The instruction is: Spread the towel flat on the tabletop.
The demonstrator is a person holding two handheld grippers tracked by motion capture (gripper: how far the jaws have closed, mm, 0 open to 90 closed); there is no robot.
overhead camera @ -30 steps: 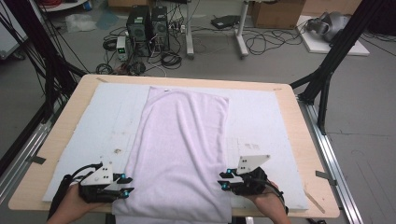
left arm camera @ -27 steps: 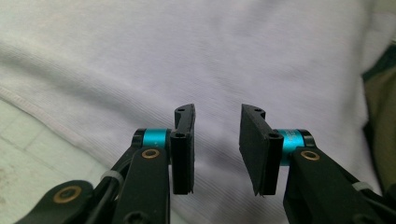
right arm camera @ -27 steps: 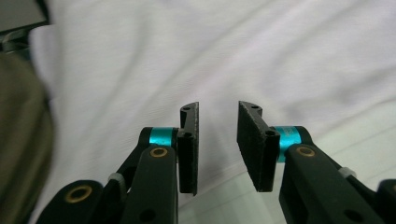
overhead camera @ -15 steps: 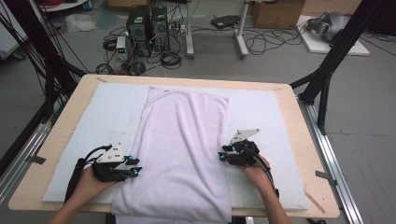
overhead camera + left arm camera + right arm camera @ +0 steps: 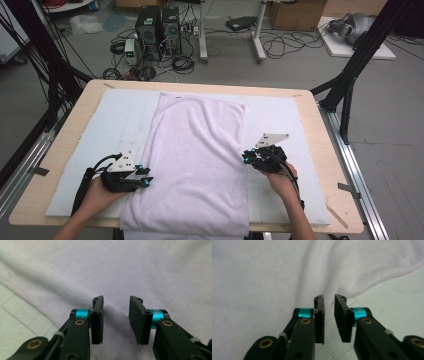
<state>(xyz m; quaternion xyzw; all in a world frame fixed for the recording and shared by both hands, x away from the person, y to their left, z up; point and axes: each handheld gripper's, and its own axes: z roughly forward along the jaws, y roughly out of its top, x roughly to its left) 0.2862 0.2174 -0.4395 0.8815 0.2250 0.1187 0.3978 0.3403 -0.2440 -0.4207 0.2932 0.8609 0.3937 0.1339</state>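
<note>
Now both my grippers sit at the towel's side edges.

My left gripper hovers part open over the lilac towel, gripping nothing. My right gripper has just been closing, a narrow gap left, the towel's hem just ahead, unheld.

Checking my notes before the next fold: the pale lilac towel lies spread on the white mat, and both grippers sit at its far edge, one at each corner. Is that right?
Not quite. The left gripper and the right gripper sit at the towel's two side edges, toward the near end, not at its far edge; the high view shows this. The rest holds: the towel is pale lilac and lies spread on the white mat.
</note>
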